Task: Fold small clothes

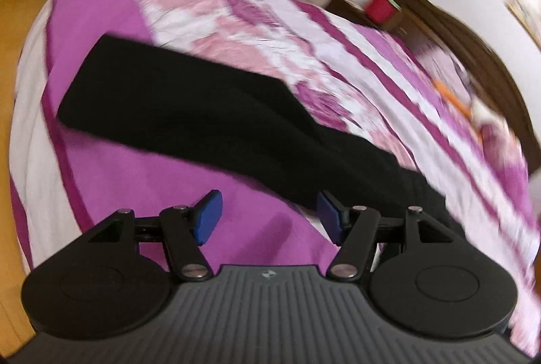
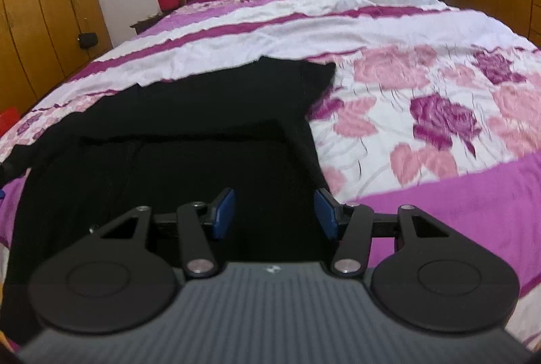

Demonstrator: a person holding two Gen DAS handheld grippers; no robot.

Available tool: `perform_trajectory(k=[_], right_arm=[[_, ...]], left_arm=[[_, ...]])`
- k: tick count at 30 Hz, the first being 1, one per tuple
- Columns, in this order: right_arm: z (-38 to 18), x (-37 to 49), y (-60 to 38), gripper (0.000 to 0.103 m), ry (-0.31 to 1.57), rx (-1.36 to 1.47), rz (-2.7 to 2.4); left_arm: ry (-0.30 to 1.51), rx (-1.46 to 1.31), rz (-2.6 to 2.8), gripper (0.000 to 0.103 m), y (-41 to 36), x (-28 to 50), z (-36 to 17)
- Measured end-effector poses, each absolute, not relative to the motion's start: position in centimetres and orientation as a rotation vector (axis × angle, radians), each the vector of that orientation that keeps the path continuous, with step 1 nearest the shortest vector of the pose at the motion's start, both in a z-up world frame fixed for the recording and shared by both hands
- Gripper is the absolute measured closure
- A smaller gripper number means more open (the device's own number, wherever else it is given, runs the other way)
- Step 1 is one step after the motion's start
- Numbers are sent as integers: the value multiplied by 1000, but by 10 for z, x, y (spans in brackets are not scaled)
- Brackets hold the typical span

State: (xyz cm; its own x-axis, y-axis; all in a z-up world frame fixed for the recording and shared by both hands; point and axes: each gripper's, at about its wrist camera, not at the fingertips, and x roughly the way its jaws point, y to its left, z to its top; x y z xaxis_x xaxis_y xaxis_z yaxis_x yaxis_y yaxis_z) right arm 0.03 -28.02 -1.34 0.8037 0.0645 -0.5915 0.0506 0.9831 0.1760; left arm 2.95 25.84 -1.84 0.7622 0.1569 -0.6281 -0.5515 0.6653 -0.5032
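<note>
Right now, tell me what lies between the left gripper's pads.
Nothing held: in the left wrist view only purple bedcover shows between the left gripper pads; the black garment lies just beyond.

The left hand-held gripper (image 1: 268, 217) points downward with its blue pads apart and nothing between them. The right hand-held gripper (image 2: 275, 212) likewise stands open, empty, angled down.

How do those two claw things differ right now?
The left gripper hovers over plain purple bedspread, with the black garment just past one finger. The right gripper hangs directly over the garment. The left view is blurred and tilted, the right steadier. Both stand open, holding nothing, with blue pads.
</note>
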Motion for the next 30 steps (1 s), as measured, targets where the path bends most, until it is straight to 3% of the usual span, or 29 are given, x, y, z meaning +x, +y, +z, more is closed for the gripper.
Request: perform_trajectory(k=[4, 8, 13, 14, 15, 18, 30], right_arm=[[-26, 0, -281, 49, 668, 202, -10], [-31, -1, -276, 49, 664, 184, -19], [-33, -3, -273, 49, 657, 172, -21], [-33, -3, -273, 49, 656, 175, -21], [-34, -3, -273, 49, 653, 178, -22], [-35, -4, -273, 49, 649, 180, -23], [-37, -5, -276, 49, 642, 206, -17]], left_arm=[[567, -811, 445, 35, 266, 32, -26], [522, -851, 452, 26, 276, 45, -32], [448, -820, 500, 29, 294, 64, -29], [442, -821, 500, 43, 298, 67, -29], [443, -813, 488, 65, 301, 70, -27], [443, -781, 418, 89, 306, 76, -17], [292, -570, 161, 95, 268, 81, 70]])
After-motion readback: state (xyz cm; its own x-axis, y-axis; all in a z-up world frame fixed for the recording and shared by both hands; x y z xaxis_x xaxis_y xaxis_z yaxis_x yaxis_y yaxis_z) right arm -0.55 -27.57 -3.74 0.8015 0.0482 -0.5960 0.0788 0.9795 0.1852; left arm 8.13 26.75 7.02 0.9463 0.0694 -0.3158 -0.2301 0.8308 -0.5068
